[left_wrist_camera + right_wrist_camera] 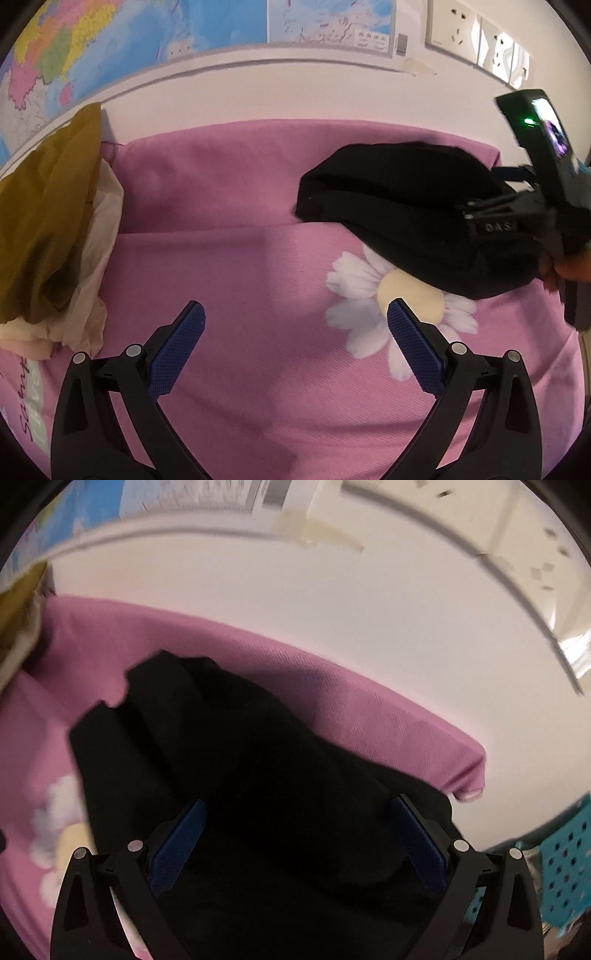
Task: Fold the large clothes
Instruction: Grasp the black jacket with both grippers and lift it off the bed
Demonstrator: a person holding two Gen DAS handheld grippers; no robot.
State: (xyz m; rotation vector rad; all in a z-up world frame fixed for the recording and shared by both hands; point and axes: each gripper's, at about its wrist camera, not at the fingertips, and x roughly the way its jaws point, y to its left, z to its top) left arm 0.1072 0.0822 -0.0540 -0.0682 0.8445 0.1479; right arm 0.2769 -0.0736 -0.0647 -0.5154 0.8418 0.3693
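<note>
Black garment [402, 206] lies as a compact folded bundle on the pink sheet [229, 258], far right, near the wall; folding looks largely done, perhaps only placing or neatening left. Olive and cream clothes [48, 221] are heaped at left. Right gripper [295, 834] hovers over the bundle, jaws apart, nothing clamped. Left gripper [295, 343] hangs above bare sheet, jaws apart, empty.

both grippers, left [295, 321] and right [297, 818], are black plastic with blue textured pads [177, 350], silver screws, "das" embossed on the right one.
</note>
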